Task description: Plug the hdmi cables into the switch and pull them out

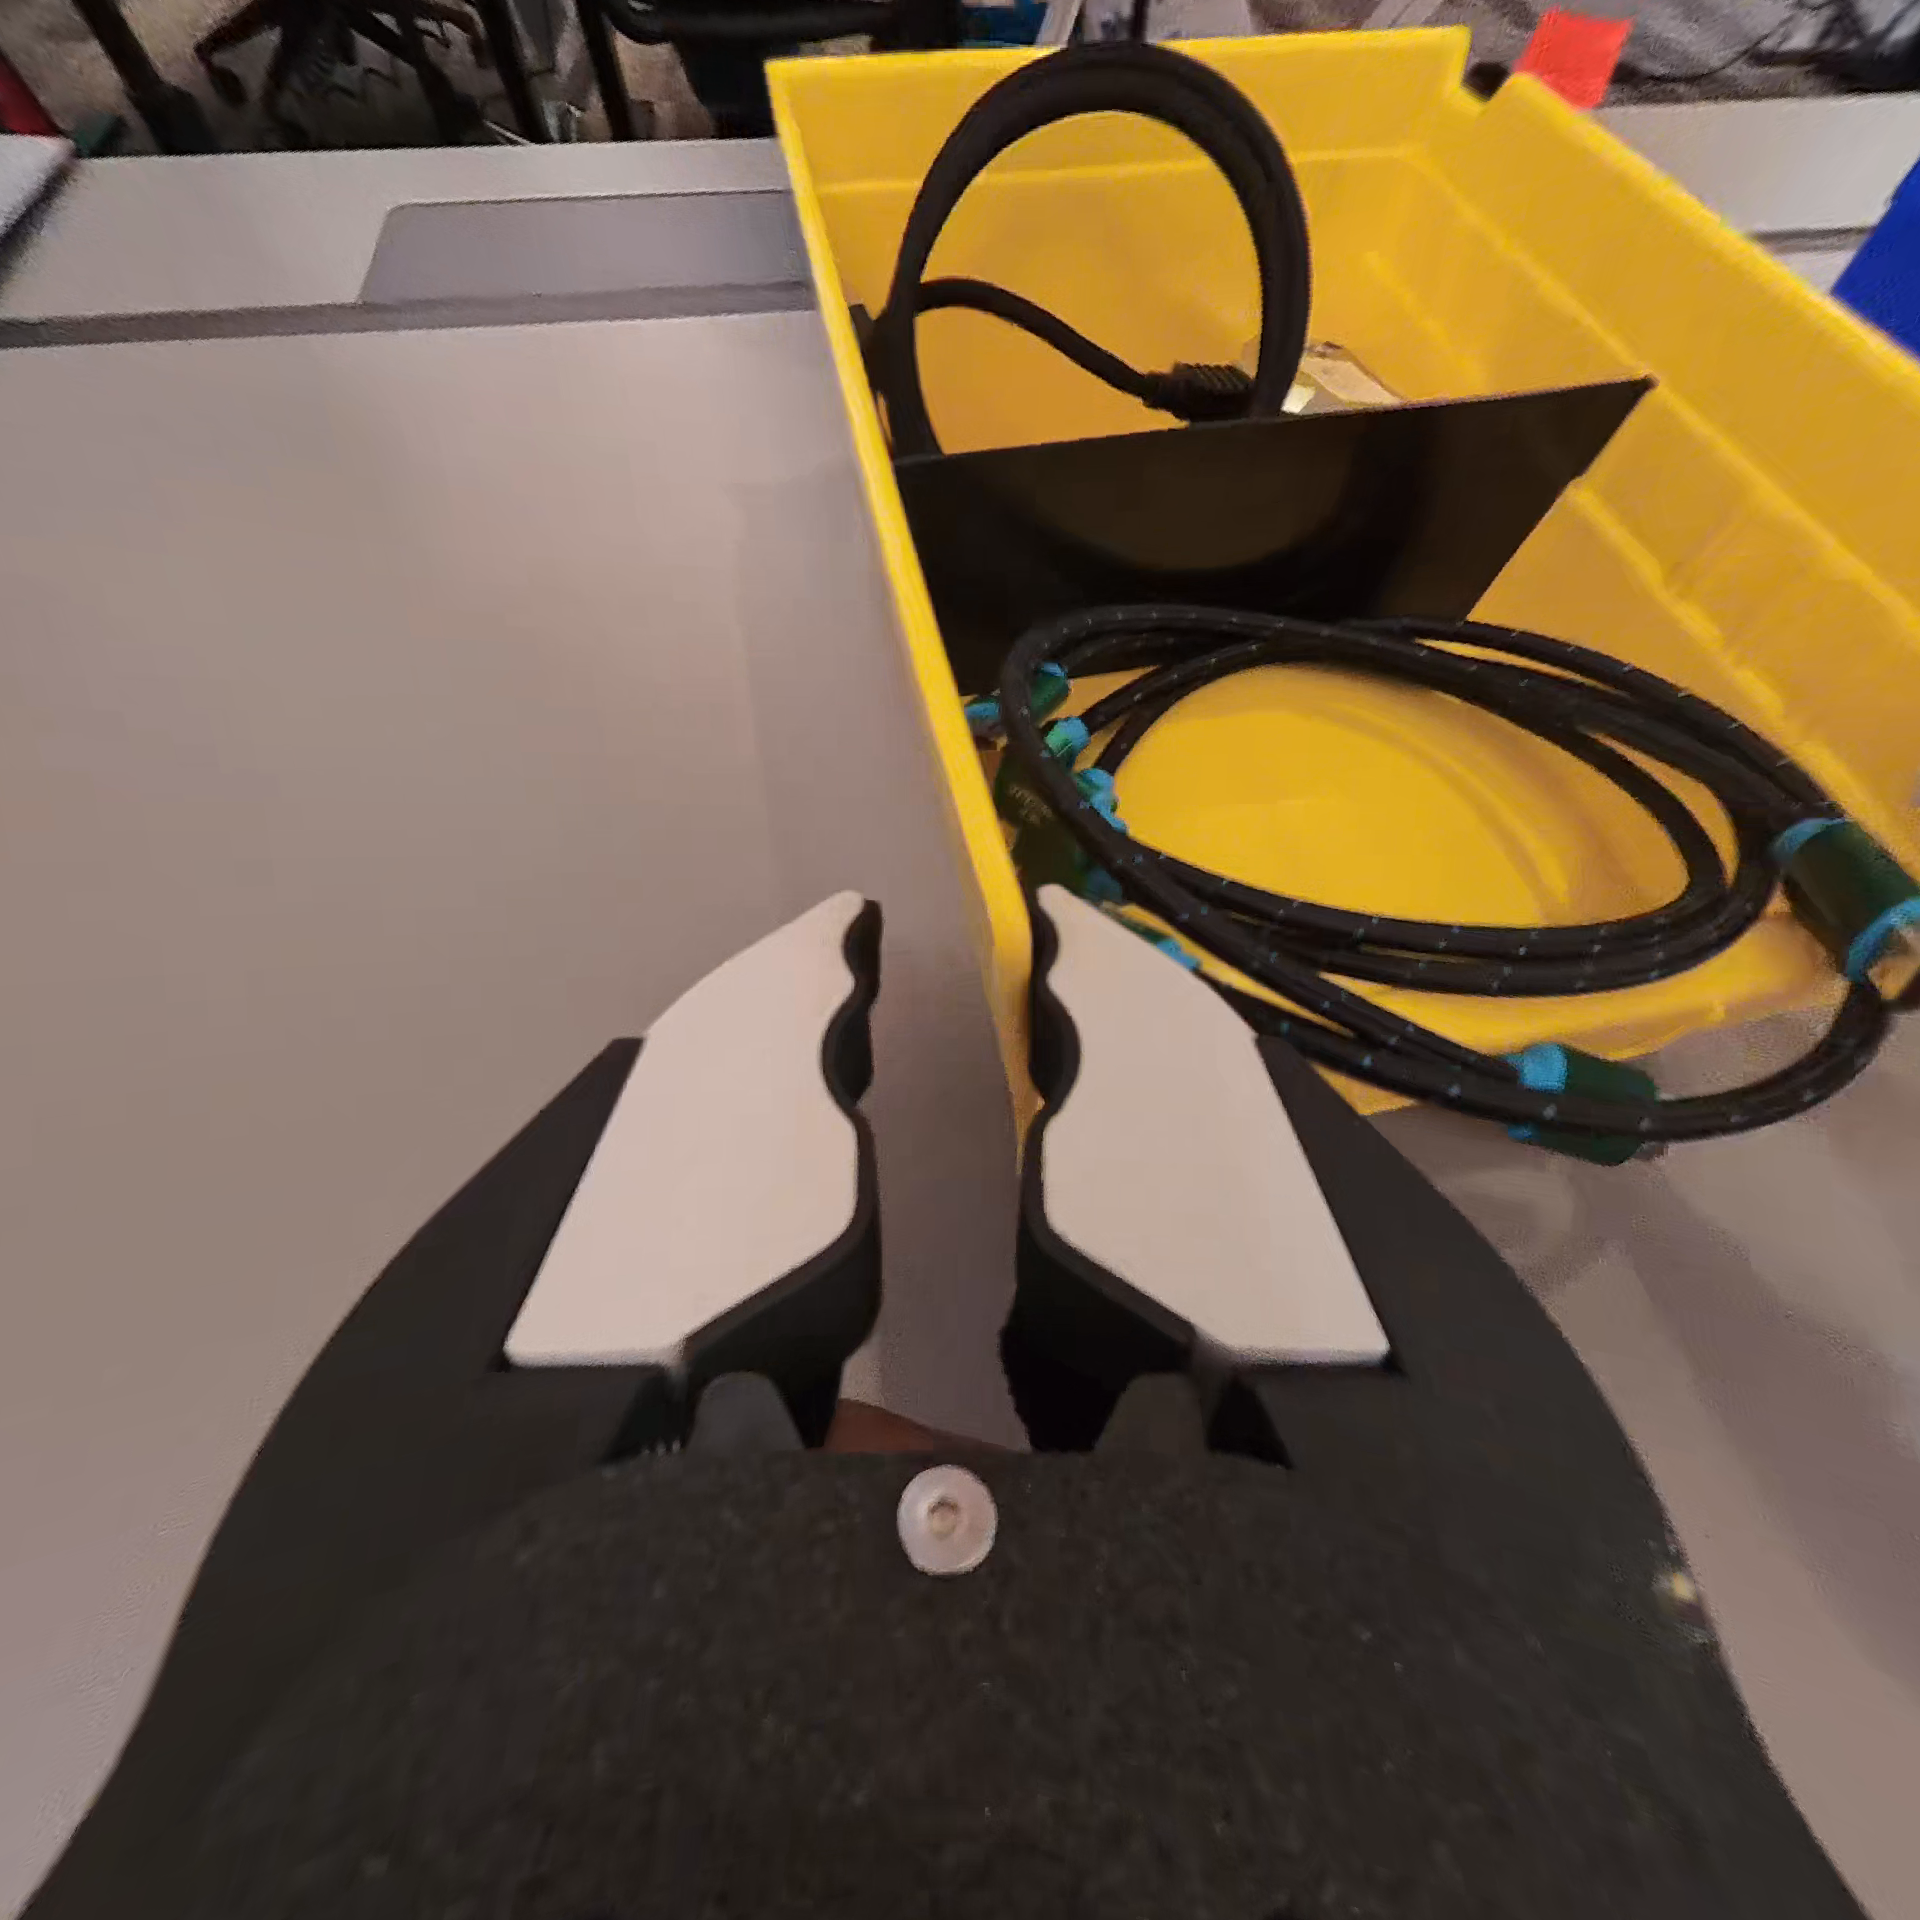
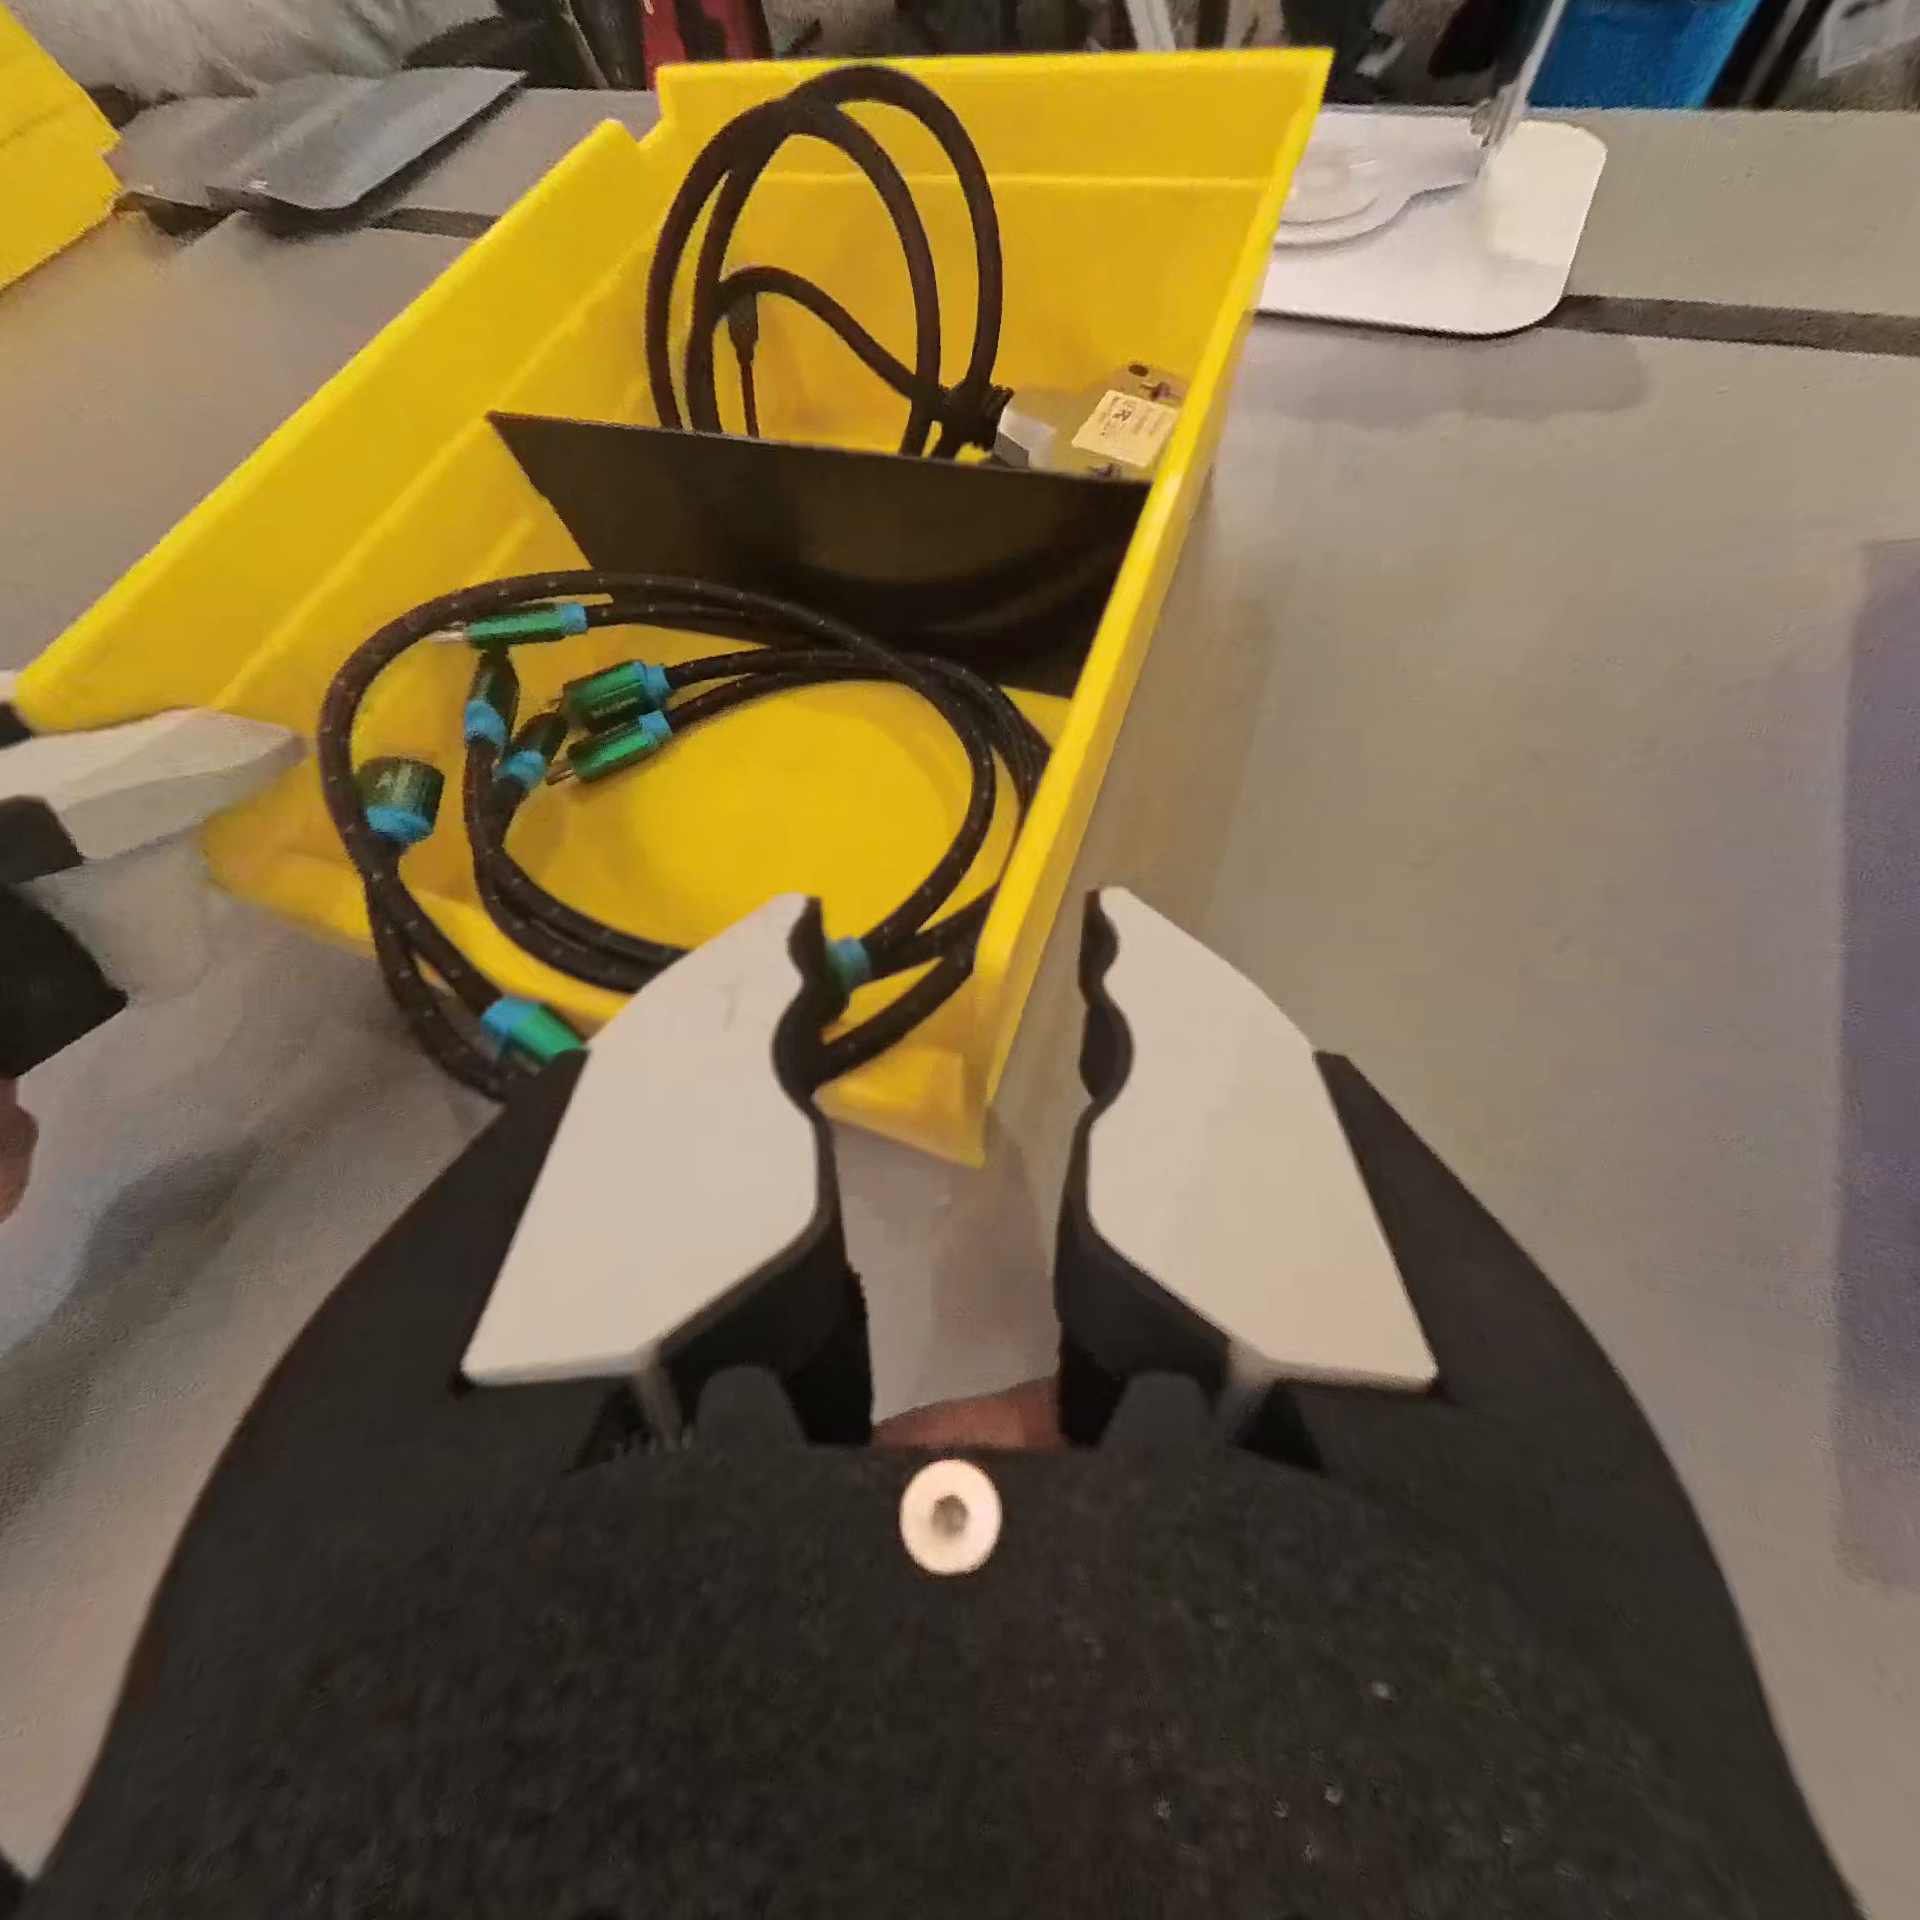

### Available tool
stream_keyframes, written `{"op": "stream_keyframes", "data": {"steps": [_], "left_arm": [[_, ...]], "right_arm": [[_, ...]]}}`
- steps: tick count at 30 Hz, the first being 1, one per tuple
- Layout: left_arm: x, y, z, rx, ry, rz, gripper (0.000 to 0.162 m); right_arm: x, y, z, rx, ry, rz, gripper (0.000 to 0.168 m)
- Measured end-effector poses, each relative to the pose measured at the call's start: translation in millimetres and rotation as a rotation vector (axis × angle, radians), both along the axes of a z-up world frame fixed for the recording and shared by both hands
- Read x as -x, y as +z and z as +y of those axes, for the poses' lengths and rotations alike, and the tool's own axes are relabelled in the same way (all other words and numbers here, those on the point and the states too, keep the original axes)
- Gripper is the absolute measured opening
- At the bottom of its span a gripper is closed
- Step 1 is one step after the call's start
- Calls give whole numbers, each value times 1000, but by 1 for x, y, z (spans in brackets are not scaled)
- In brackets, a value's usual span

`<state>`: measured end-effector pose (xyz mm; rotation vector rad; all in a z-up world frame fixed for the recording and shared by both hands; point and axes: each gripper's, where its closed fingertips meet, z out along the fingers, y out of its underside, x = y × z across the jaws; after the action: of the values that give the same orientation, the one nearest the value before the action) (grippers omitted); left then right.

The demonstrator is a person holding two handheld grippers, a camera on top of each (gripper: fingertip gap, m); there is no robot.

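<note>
A yellow bin point(image 1: 1714, 343) is seen on the grey worktop point(image 1: 416, 675), ahead of both tools. The left tool point(image 1: 956, 914) is held with its fingers parted by a narrow gap and nothing between them; the bin's near left corner lies just beyond its right fingertip. The right tool point(image 2: 951, 914) is held somewhat wider, also empty, with the bin's near right corner directly ahead between its fingers. In the right wrist view the left tool is glimpsed at the far left edge, just beside the bin's low front.

The bin is split by a black divider point(image 2: 831, 509). In the compartment nearer the tools, braided black HDMI cables point(image 2: 727, 644) are coiled, their green plugs point(image 2: 613, 694) fitted with blue collars; part of the coil spills over the low front lip onto the worktop. In the compartment beyond the divider, a plain black cable point(image 2: 831, 187) loops upward, and a small metal box taken to be the switch point(image 2: 1127, 421) lies against the right wall, with a pale label on its top; the print is too small and blurred to be read. Faint marking on one green plug cannot be made out either.

Beyond the bin to the right, a flat white stand base point(image 2: 1455, 229) rests on the worktop.
</note>
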<state>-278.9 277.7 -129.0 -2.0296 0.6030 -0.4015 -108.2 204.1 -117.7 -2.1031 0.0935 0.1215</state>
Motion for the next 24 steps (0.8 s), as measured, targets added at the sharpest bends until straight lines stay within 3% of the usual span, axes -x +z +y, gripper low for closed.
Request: {"op": "stream_keyframes", "data": {"steps": [1, 2, 4, 6, 9, 14, 18, 21, 24], "left_arm": [[-4, -1, 1, 17, -27, -6, 8], [-4, -1, 3, 10, -33, 14, 6], [-2, 0, 4, -15, -52, 56, 6], [5, 8, 6, -41, -48, 57, 6], [35, 35, 22, -147, 0, 64, 4], [118, 51, 46, -177, 112, 26, 3], [185, 45, 60, -172, 157, 57, 3], [226, 15, 70, -51, 154, 41, 3], [248, 1, 77, -31, 170, -113, 4]], "right_arm": [[-3, -4, 9, 15, -25, -24, 28], [-12, -11, 14, 52, -92, -74, 10], [-16, -12, 19, 67, -153, -125, 5], [-12, -5, 20, 19, -208, -206, 4], [20, 4, 22, 17, -202, -183, 6], [101, 21, 45, -69, -146, -201, 7], [164, 19, 67, -84, -119, -188, 7], [206, 7, 79, -80, -81, -211, 7], [234, -6, 90, -76, -15, -256, 11]]}}
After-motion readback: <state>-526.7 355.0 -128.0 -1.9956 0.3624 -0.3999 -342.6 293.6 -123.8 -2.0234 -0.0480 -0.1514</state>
